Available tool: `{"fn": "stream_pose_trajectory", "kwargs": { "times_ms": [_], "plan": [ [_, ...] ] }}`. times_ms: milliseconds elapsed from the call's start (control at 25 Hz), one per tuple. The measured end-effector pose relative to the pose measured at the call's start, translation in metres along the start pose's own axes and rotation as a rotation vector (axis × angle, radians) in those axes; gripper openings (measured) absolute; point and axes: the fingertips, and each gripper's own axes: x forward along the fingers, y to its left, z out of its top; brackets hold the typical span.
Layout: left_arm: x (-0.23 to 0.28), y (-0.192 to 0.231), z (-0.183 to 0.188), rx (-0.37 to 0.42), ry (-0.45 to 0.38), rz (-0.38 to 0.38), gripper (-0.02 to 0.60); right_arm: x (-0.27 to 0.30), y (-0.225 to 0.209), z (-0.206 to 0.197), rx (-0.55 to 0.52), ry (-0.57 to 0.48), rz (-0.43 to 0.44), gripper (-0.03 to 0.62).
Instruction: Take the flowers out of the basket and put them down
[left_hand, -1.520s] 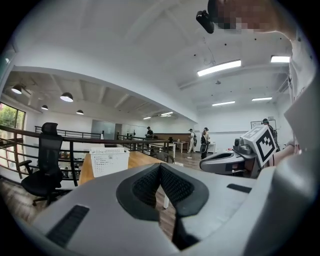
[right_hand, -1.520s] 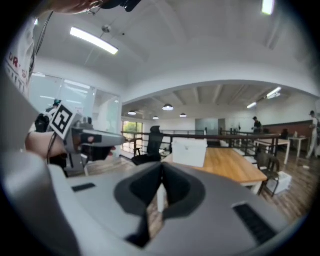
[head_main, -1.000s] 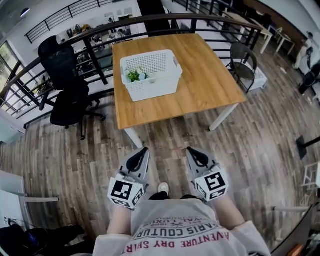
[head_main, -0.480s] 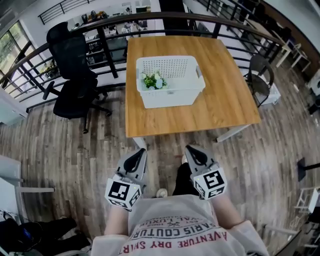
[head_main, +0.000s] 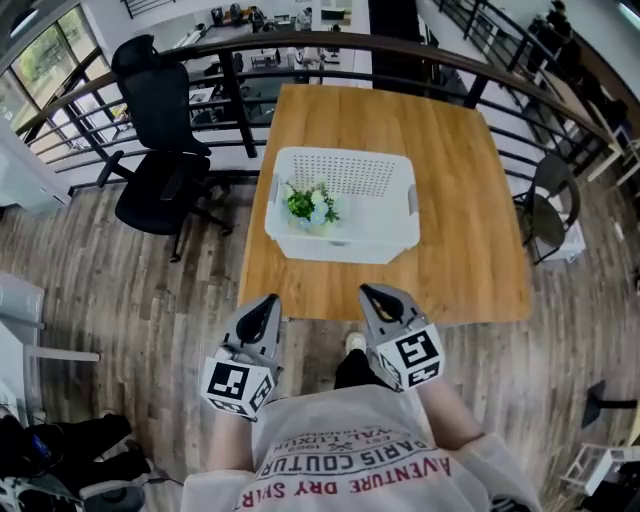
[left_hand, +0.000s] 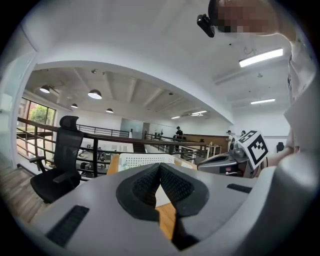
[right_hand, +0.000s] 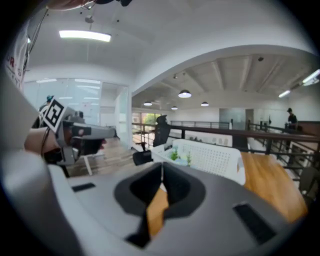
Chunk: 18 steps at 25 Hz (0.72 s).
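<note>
One upside-down "AVENTURE DRY" shirt (head_main: 345, 425)

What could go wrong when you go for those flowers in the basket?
The flowers sit tucked in the left corner of the basket, so the tongs might catch the rim and shove it across the table. Both the left tongs and right tongs are shut; if they reach in unopened, they may crush the flowers.

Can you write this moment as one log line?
flowers: in basket on table | left gripper: shut, empty | right gripper: shut, empty | pick: not started
</note>
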Motion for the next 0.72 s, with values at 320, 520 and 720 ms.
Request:
{"fn": "stream_pose_trajectory", "kwargs": {
  "times_ms": [320,520,720],
  "plan": [
    [0.106,0.009,0.042,-0.008,-0.023,0.135,0.021,0.052,-0.102,0.057,0.033,-0.015,0.211,0.031],
    [0.138,0.014,0.046,-0.015,-0.035,0.155,0.021,0.075,-0.130,0.063,-0.044,-0.019,0.226,0.031],
    [0.155,0.039,0.047,-0.038,-0.031,0.178,0.021,0.102,-0.146,0.060,-0.055,0.019,0.222,0.031]
  ]
}}
